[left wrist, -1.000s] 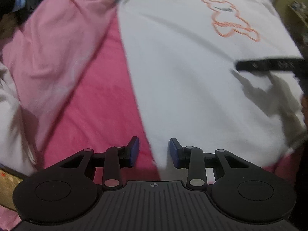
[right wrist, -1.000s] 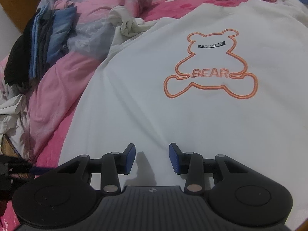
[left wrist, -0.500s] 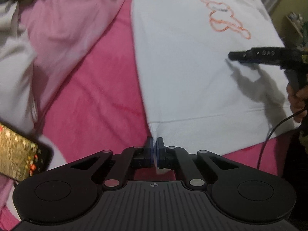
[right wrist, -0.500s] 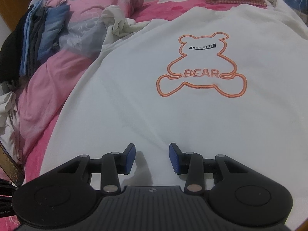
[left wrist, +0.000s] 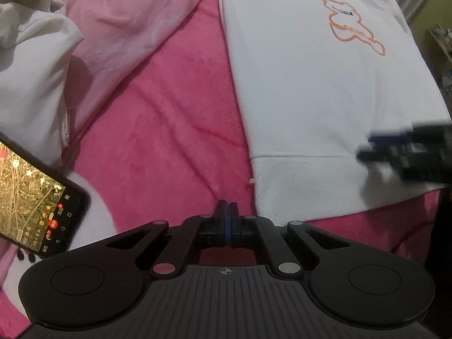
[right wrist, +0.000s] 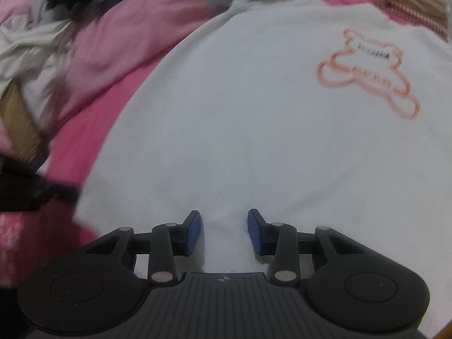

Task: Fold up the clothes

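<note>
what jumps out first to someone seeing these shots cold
A big white sweatshirt with an orange bear outline lies spread flat over a hot pink blanket. At the left edge of the left wrist view, a phone glows with its screen lit. The left gripper is shut over the blanket just beside the shirt's hem corner, while the right gripper hangs open above the shirt.

Two wrist cameras, both aimed steeply down at the bed (left wrist: 175, 130).
Each rides close above its tool; both share the white bear sweatshirt (left wrist: 310, 90).

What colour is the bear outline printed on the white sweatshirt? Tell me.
Orange, on the white sweatshirt; bear outline shows sharpest in the left wrist view.
</note>
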A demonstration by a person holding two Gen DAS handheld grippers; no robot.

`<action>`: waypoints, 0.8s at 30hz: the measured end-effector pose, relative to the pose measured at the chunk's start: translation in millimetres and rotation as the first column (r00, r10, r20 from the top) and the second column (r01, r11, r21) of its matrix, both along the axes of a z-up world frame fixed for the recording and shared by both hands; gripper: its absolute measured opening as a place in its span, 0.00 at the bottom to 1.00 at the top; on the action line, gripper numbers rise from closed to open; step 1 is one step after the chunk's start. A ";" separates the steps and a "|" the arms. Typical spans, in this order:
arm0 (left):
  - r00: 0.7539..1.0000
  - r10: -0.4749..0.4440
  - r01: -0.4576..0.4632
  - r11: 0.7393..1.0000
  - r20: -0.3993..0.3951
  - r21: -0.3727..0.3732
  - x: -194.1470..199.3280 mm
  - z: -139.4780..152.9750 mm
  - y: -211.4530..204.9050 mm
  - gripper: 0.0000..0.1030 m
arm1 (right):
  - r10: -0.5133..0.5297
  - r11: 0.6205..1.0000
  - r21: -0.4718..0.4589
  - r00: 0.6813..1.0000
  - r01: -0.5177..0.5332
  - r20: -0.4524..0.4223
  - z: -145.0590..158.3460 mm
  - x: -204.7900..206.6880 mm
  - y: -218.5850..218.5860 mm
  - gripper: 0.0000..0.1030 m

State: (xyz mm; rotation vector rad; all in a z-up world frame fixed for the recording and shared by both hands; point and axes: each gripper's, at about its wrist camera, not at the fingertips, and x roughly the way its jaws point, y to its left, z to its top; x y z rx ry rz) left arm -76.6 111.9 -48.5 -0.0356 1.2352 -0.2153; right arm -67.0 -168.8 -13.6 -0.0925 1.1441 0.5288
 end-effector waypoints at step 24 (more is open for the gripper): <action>0.970 -0.066 0.075 0.997 0.236 -0.031 24.4 37.9 -19.0 0.01 | 0.244 0.969 0.010 0.967 -0.245 0.075 17.7 -18.4 59.1 0.19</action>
